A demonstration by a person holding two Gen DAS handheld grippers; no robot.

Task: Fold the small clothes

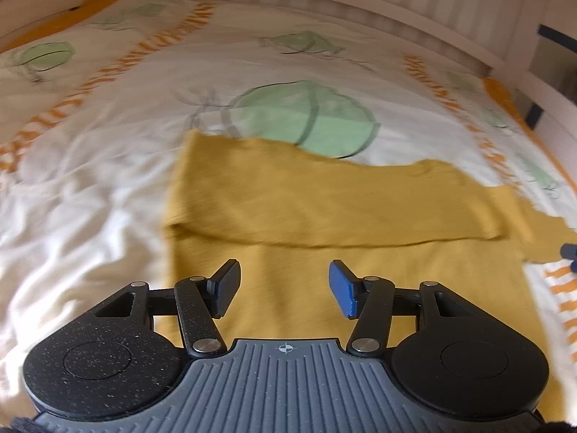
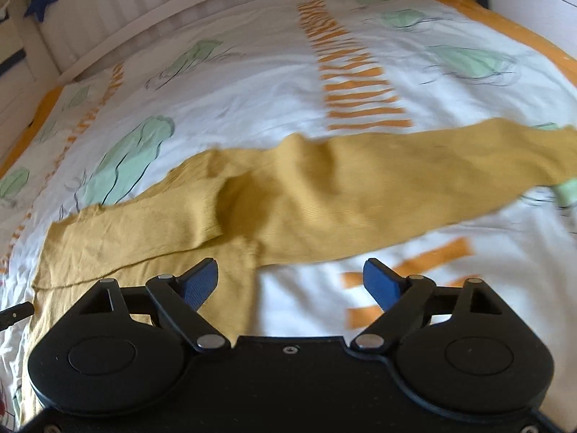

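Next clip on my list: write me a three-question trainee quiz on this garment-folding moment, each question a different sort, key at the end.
1. True or false: the left tongs are clamped on the mustard garment.
2. Multiple choice: what does the garment lie on? A) a bare wooden table B) a white bedspread printed with green shapes and orange stripes C) a grey carpet
3. Fill in: between the pads of the right tongs there is ____.

Key
1. False; the jaws stand apart above the cloth, gripping nothing.
2. B
3. Nothing; the jaws are open, with one pad over the garment's edge and the other over the bedspread.
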